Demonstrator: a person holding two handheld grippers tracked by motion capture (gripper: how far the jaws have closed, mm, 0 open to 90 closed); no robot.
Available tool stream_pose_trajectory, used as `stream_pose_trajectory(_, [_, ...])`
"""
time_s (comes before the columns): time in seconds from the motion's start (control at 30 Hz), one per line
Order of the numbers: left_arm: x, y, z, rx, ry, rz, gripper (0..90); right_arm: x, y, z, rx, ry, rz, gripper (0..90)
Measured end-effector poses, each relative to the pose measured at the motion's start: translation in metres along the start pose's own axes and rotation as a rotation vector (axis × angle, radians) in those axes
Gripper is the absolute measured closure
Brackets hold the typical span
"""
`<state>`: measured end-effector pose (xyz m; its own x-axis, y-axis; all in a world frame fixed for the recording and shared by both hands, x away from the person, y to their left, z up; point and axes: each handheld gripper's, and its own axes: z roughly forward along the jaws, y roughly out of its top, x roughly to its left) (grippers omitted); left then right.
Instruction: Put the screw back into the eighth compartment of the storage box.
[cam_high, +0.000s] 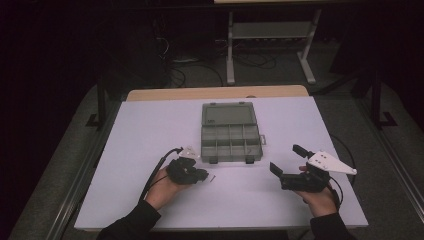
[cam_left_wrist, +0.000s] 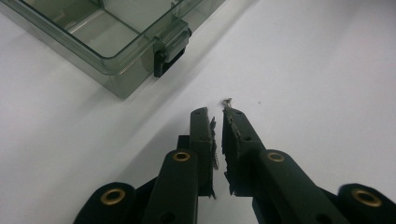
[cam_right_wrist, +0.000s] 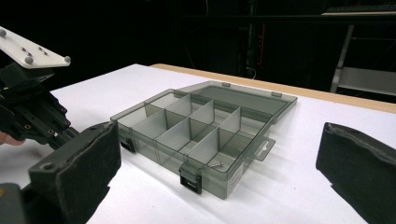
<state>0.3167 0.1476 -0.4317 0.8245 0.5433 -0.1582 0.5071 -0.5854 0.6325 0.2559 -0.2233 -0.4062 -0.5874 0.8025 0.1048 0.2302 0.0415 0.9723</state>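
An open smoky-clear organizer box (cam_high: 204, 135) with several divided compartments lies mid-table, its lid (cam_high: 229, 114) folded back. One small metal screw (cam_right_wrist: 216, 164) rests in its front corner compartment. My left gripper (cam_high: 204, 175) is low on the table in front of the box (cam_left_wrist: 116, 60), jaws drawn together to a thin slit (cam_left_wrist: 217, 113). A second small screw (cam_left_wrist: 227, 101) (cam_high: 213, 177) lies right at the tips; I cannot tell whether it is pinched. My right gripper (cam_high: 286, 158) hovers to the right, wide open and empty (cam_right_wrist: 219, 140), facing the box (cam_right_wrist: 154, 154).
The white table (cam_high: 150, 200) spreads around the box, with a wooden strip (cam_high: 215, 93) along its far edge. A metal stand (cam_high: 270, 45) and cables are on the dark floor beyond. The left gripper's white plate (cam_right_wrist: 32, 51) appears in the right gripper view.
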Motion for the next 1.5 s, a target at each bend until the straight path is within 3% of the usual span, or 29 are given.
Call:
stream_pose_trajectory(0.3, [-0.002, -0.001, 0.007, 0.0, 0.002, -0.017, 83.7, 0.0, 0.0, 0.0, -0.001, -0.001, 0.004, 0.0])
stream_pose_trajectory(0.33, [-0.002, -0.001, 0.007, 0.016, 0.006, 0.002, 83.7, 0.0, 0.0, 0.0, -0.001, -0.001, 0.004, 0.0])
stream_pose_trajectory(0.73, [-0.005, -0.002, 0.01, 0.012, 0.031, 0.008, 87.4, 0.0, 0.0, 0.0, -0.001, 0.0, 0.001, 0.0])
stream_pose_trajectory(1.23, [-0.003, 0.0, 0.008, 0.006, -0.006, -0.006, 87.9, -0.001, 0.0, 0.0, -0.002, -0.002, 0.003, 0.0])
stream_pose_trajectory(1.3, [-0.001, 0.001, 0.005, 0.02, -0.01, 0.013, 87.9, -0.001, 0.0, 0.0, -0.002, -0.001, 0.002, 0.0])
stream_pose_trajectory(1.43, [-0.003, 0.004, 0.002, -0.018, -0.021, -0.028, 87.9, -0.001, 0.0, 0.0, -0.001, -0.003, 0.004, 0.0])
stream_pose_trajectory(1.5, [-0.002, 0.006, -0.003, -0.01, -0.025, -0.001, 87.9, -0.001, 0.0, 0.0, -0.002, -0.003, 0.004, 0.0])
